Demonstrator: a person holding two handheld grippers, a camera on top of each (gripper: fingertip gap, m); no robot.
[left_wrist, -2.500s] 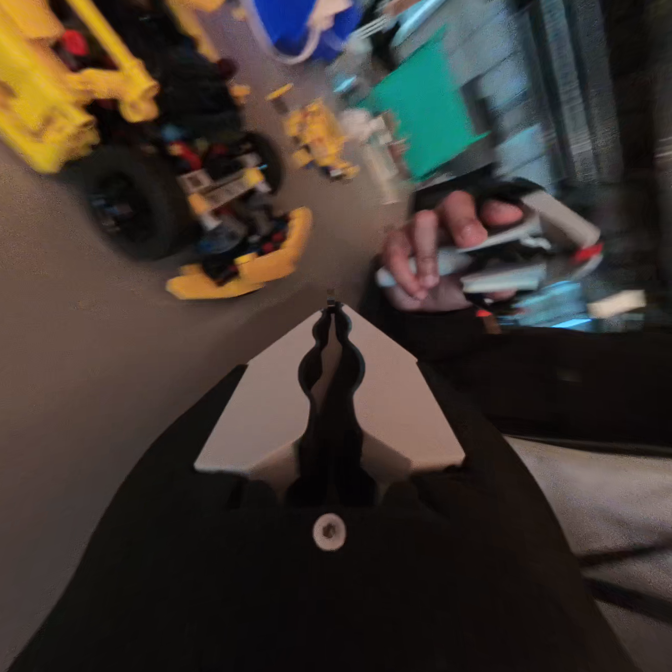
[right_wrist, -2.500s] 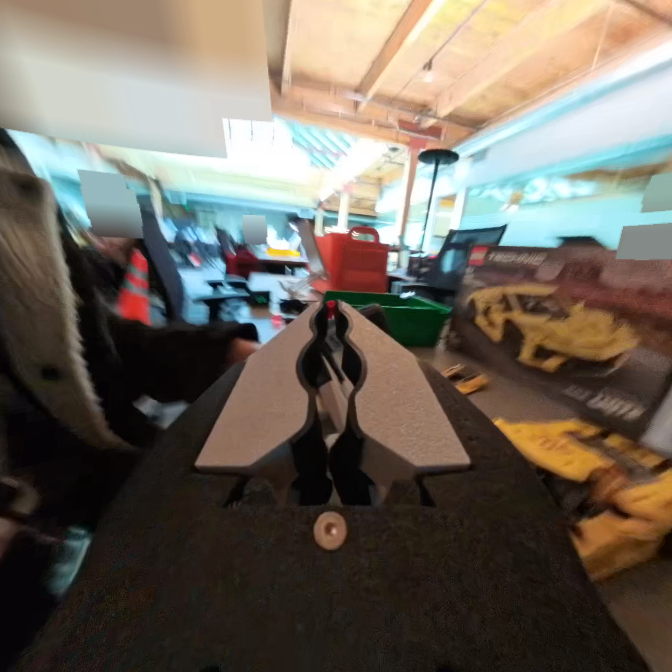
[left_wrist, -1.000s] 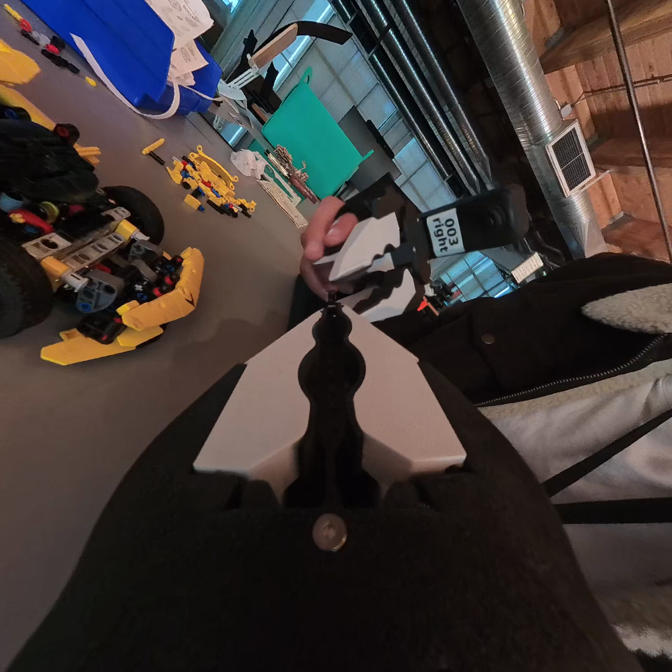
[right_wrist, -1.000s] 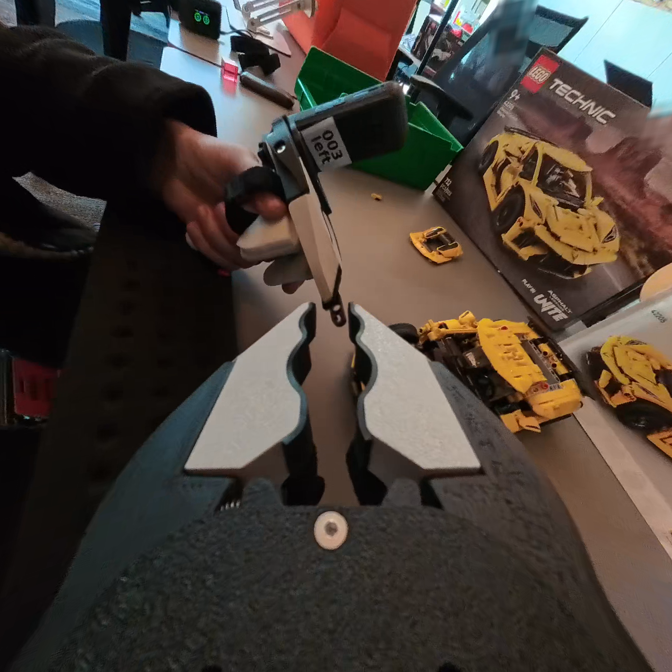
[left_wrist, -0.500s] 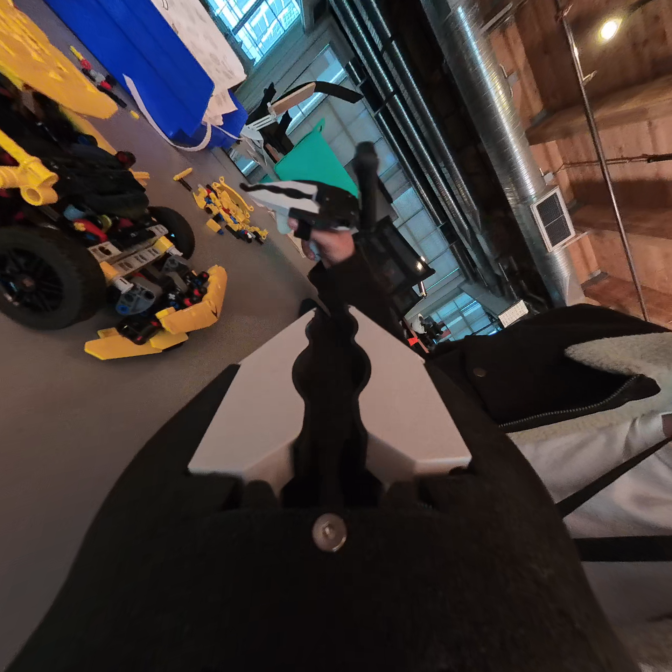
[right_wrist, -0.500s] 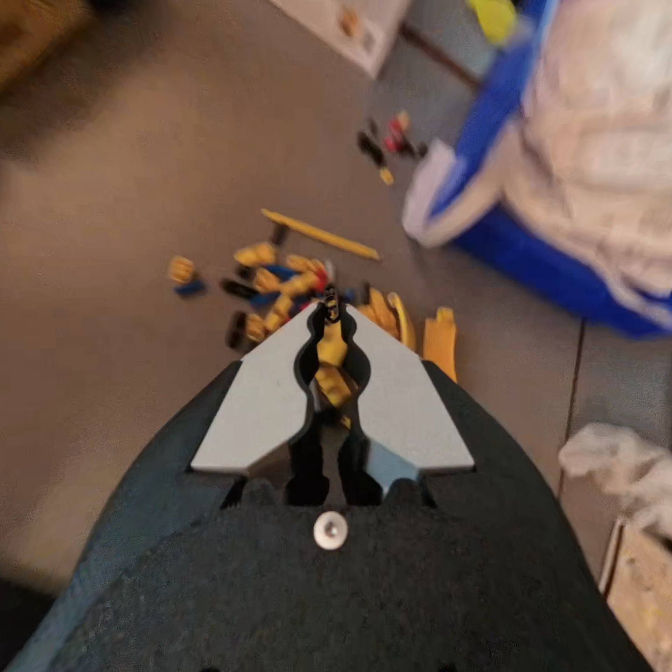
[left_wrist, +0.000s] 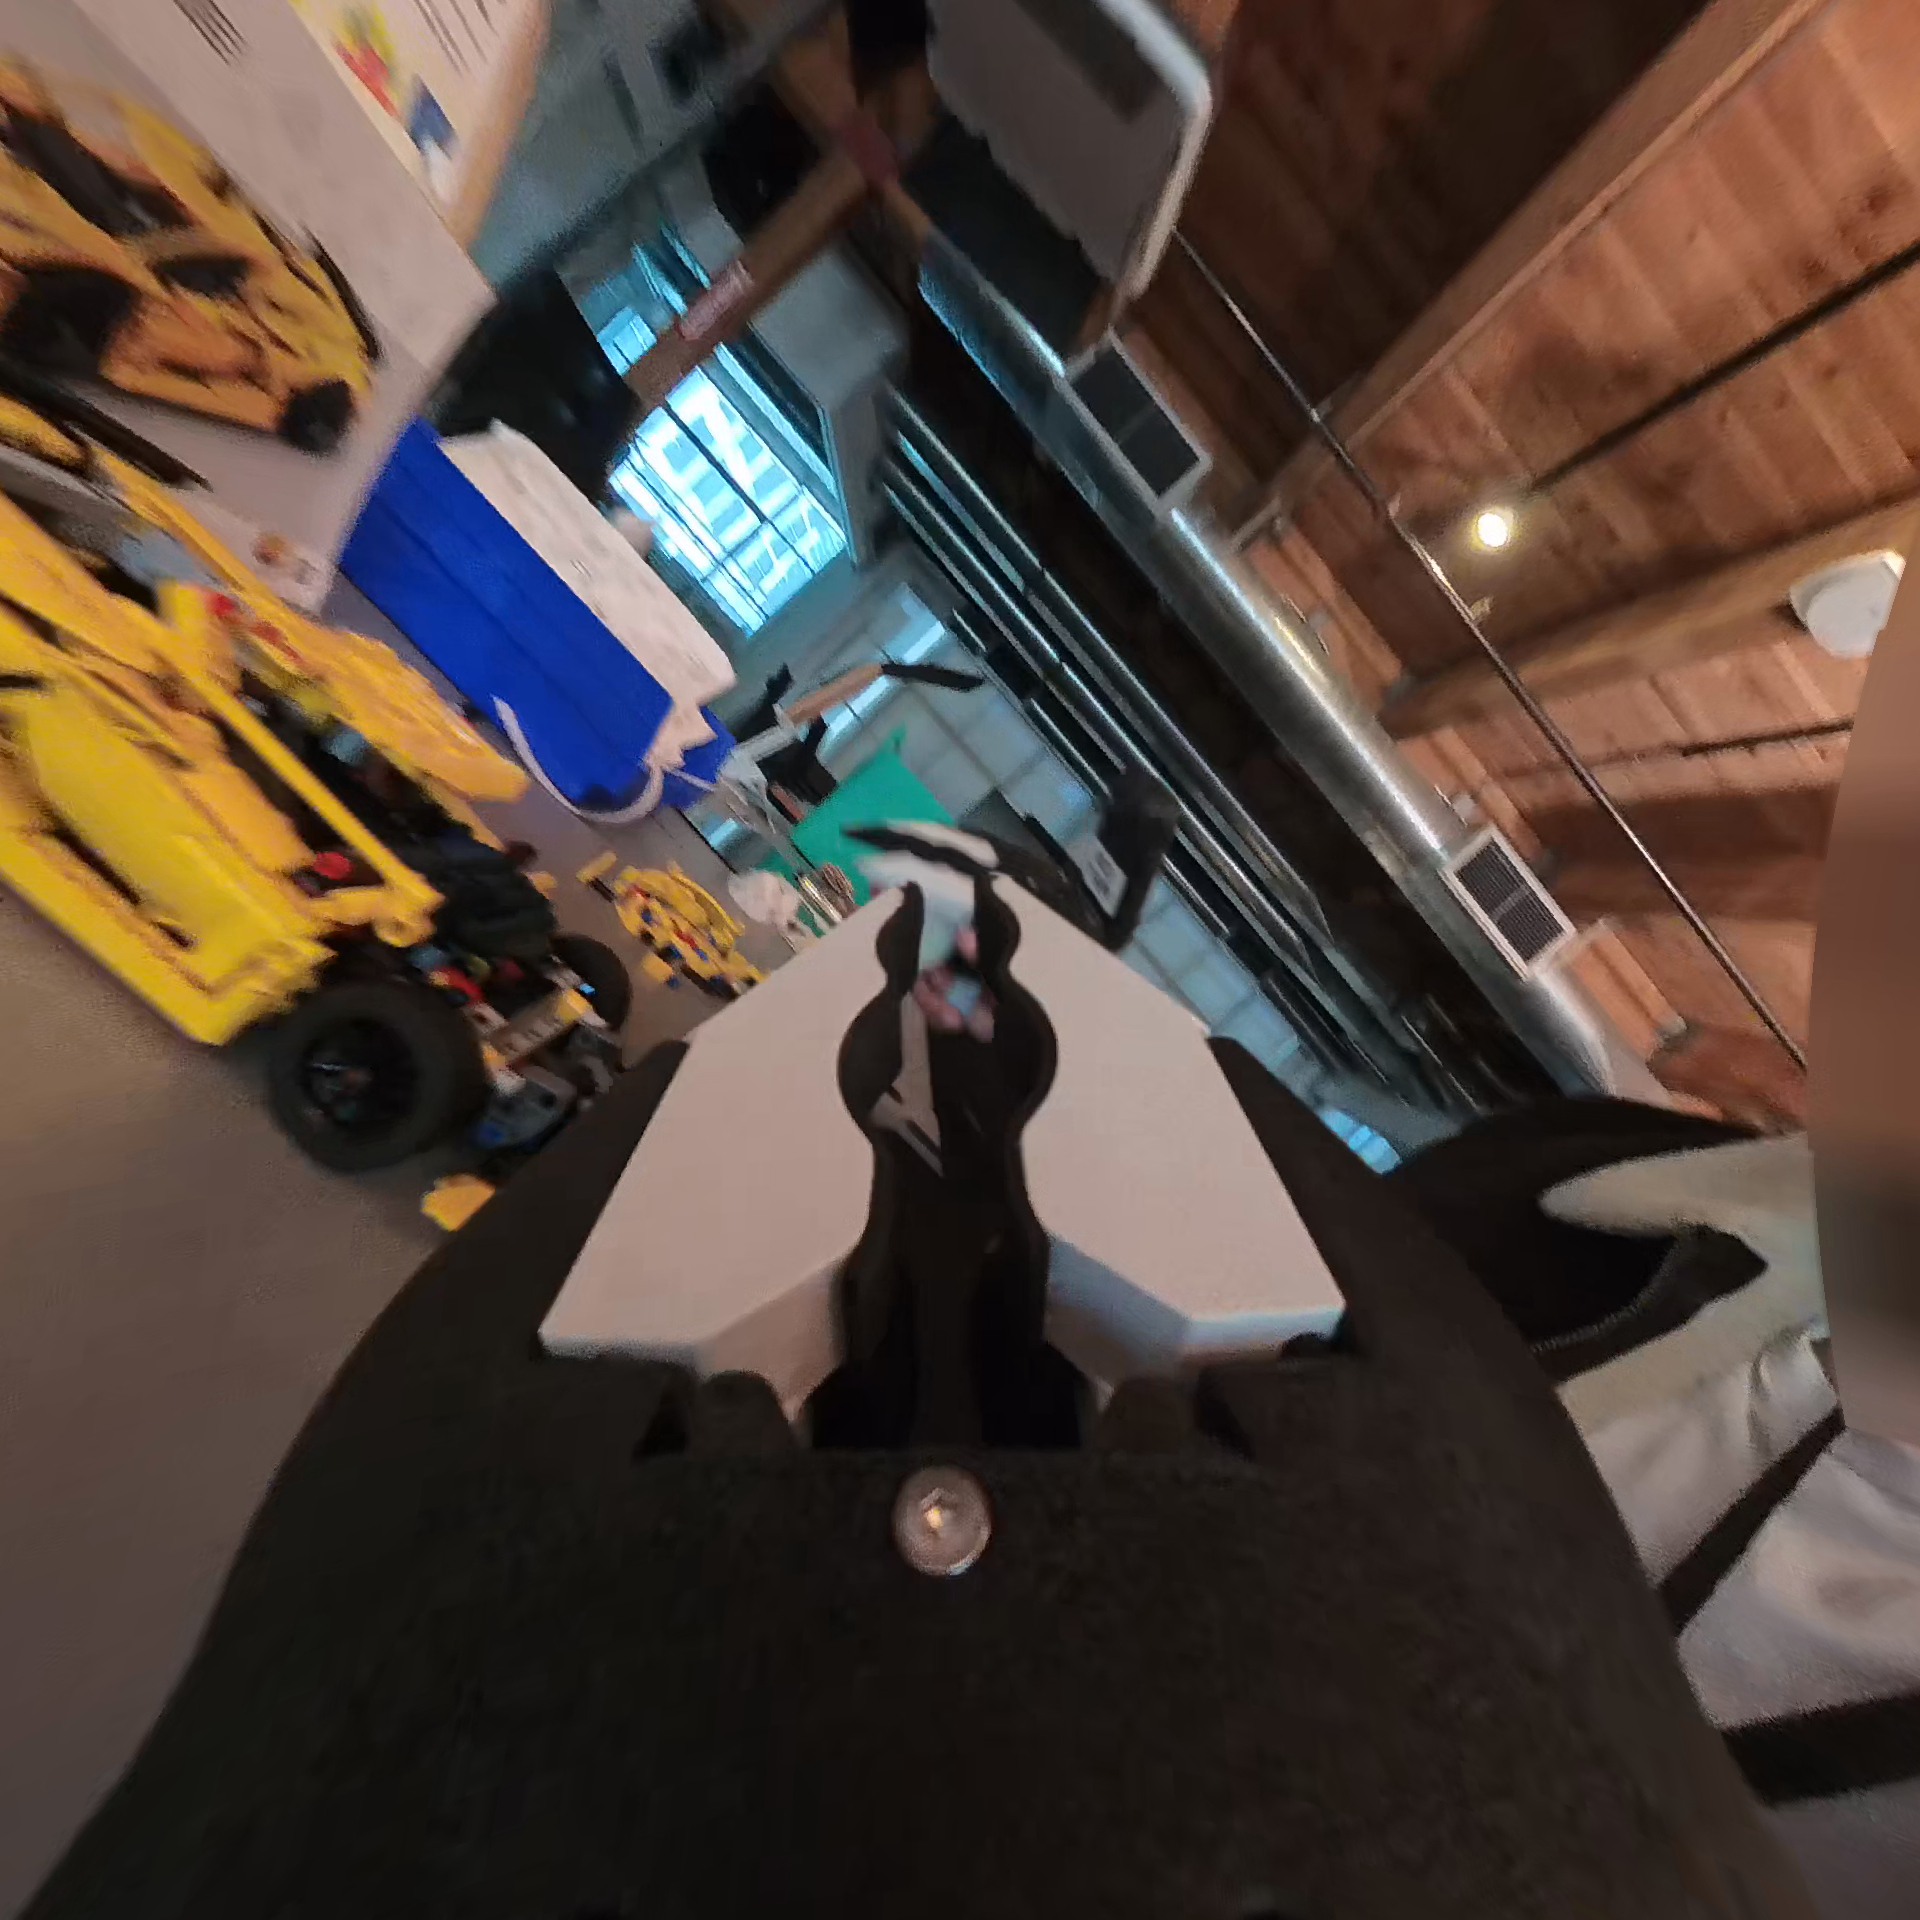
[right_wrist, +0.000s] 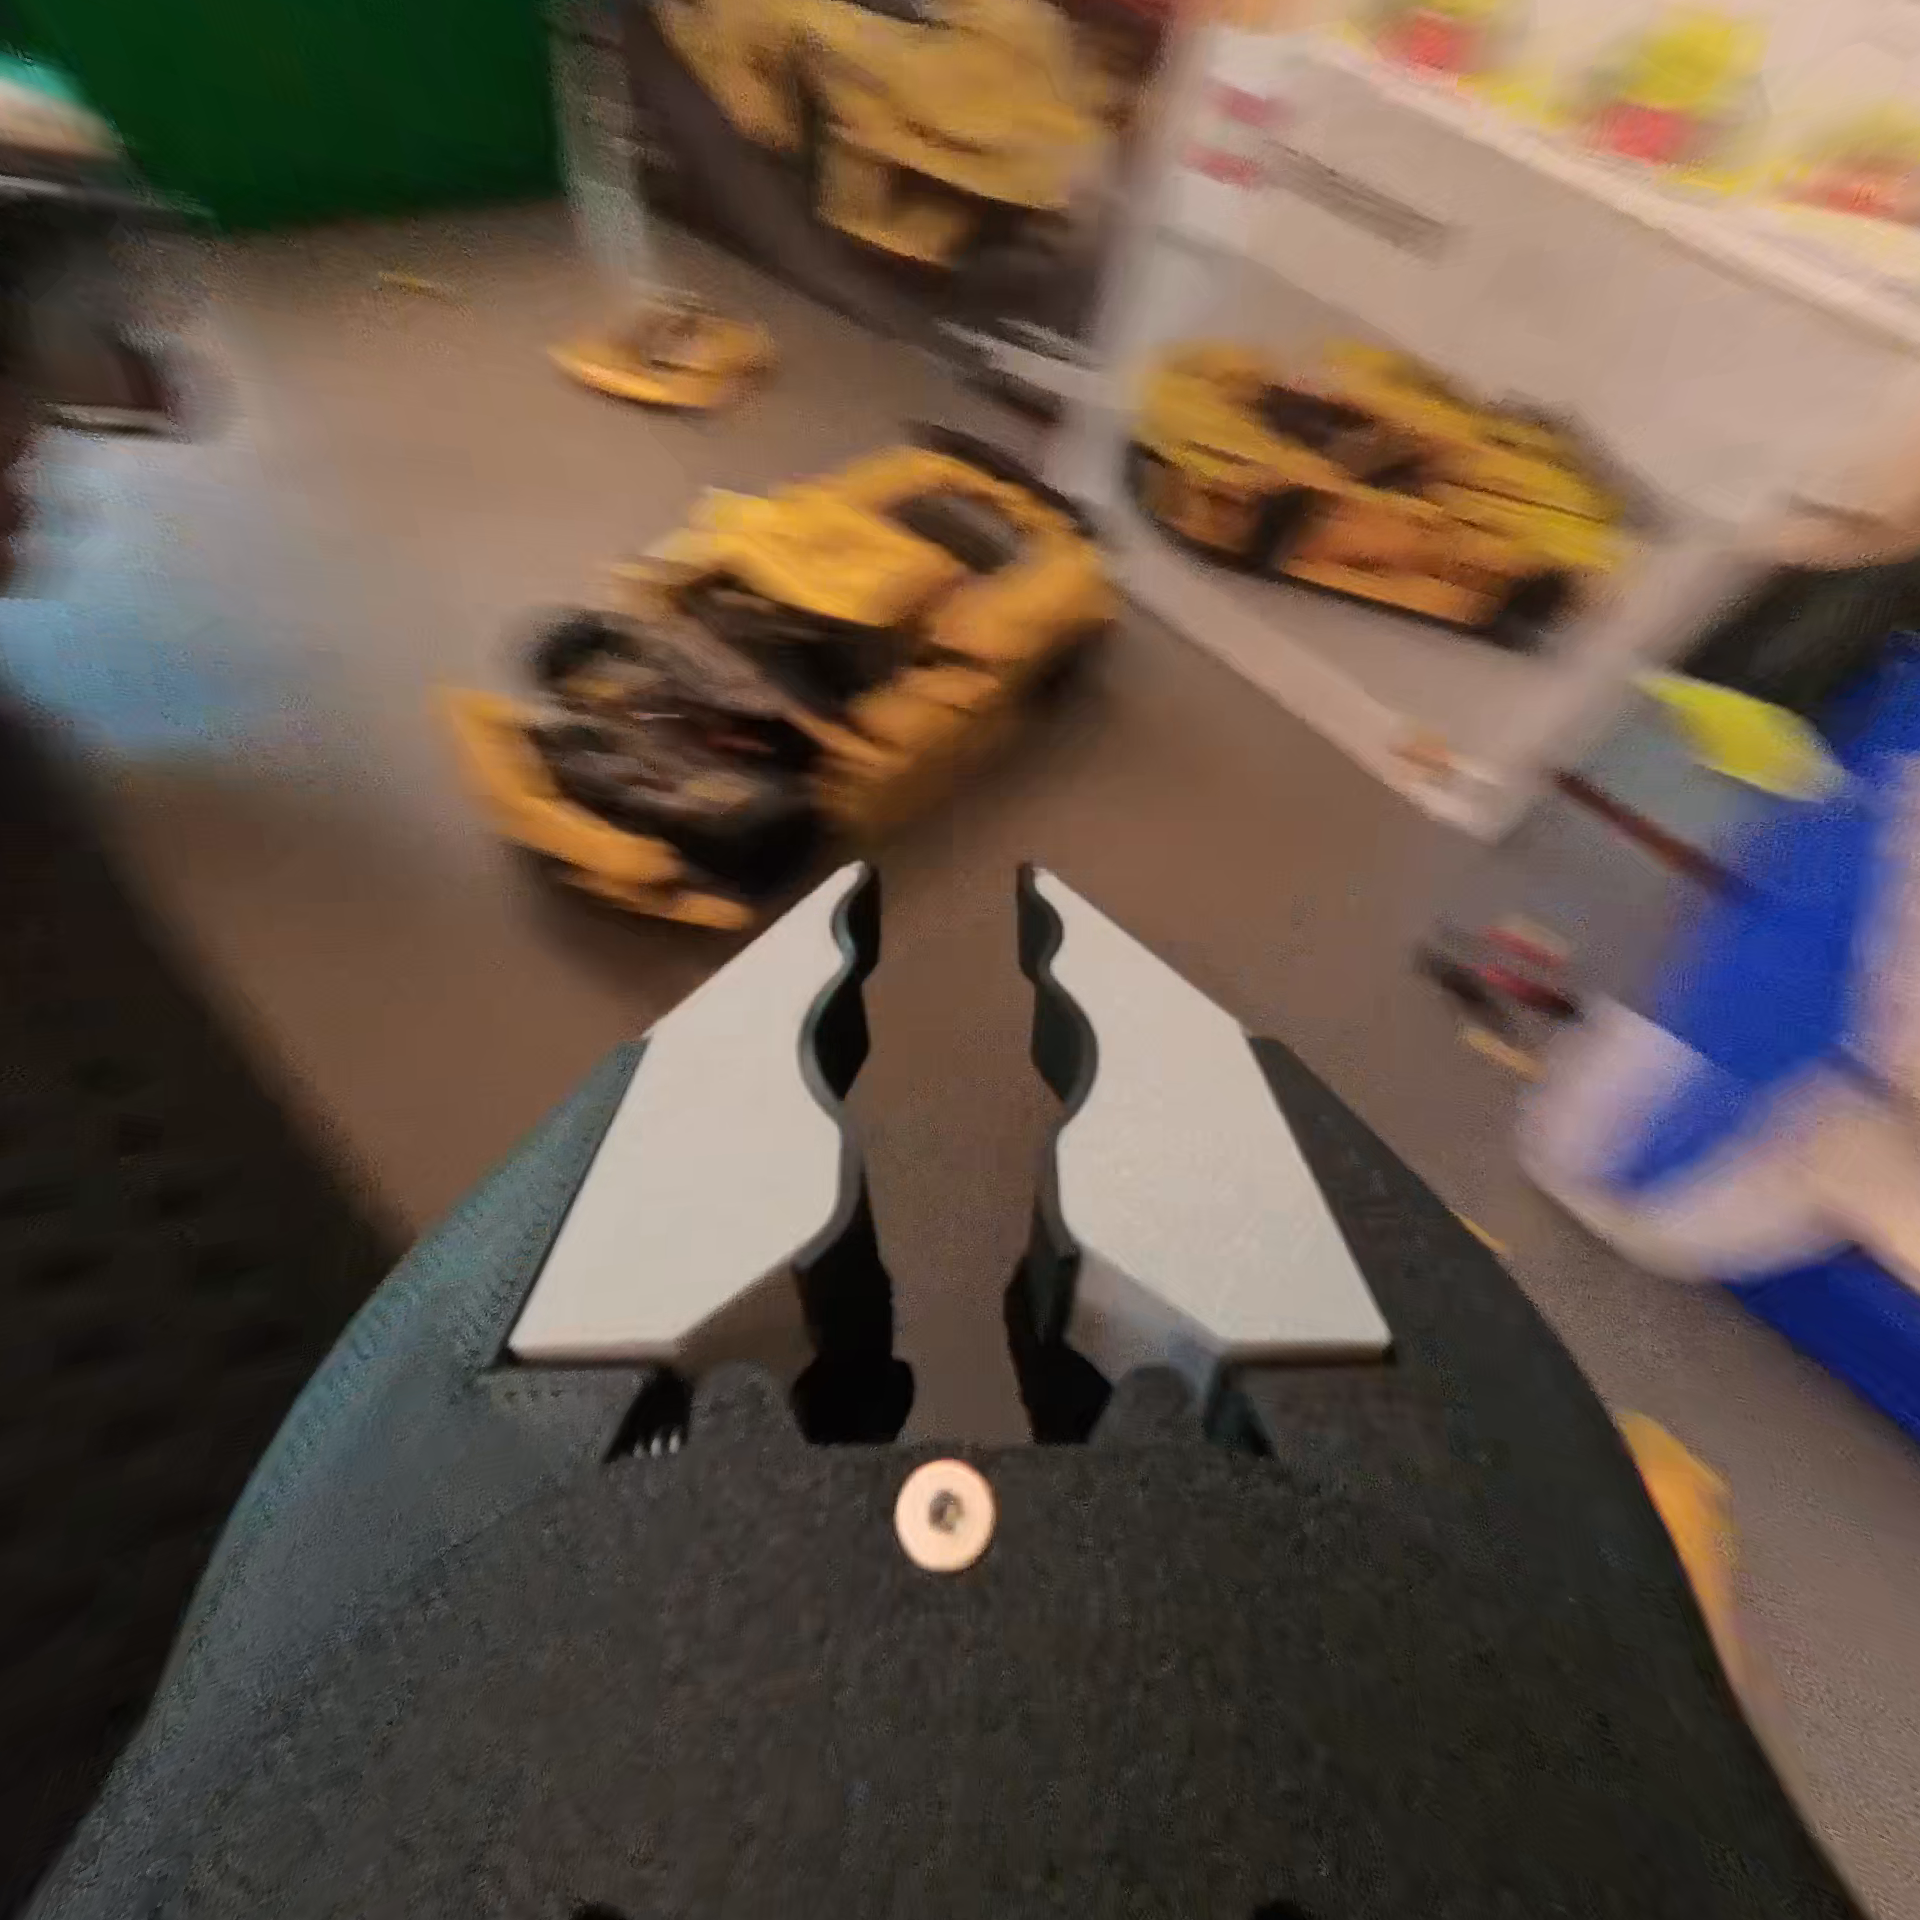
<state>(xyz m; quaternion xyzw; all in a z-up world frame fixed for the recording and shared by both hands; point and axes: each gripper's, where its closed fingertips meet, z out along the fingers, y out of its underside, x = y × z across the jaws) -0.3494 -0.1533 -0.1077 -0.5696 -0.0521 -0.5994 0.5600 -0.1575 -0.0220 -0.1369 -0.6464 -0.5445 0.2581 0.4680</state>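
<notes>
Your right gripper (right_wrist: 945, 883) is hanging over bare grey table (right_wrist: 312, 987) with its fingers spread apart and nothing between them — open room lies ahead before the yellow brick-built car (right_wrist: 810, 665), which is sitting just beyond the fingertips, blurred. A white box printed with a yellow car (right_wrist: 1455, 499) is standing right of it, and a blue bin (right_wrist: 1766, 1018) is holding white paper. Your left gripper (left_wrist: 945, 904) is tilting up toward the ceiling, fingers pressed nearly together and gripping nothing — the car (left_wrist: 208, 852) is lying well off to its left.
</notes>
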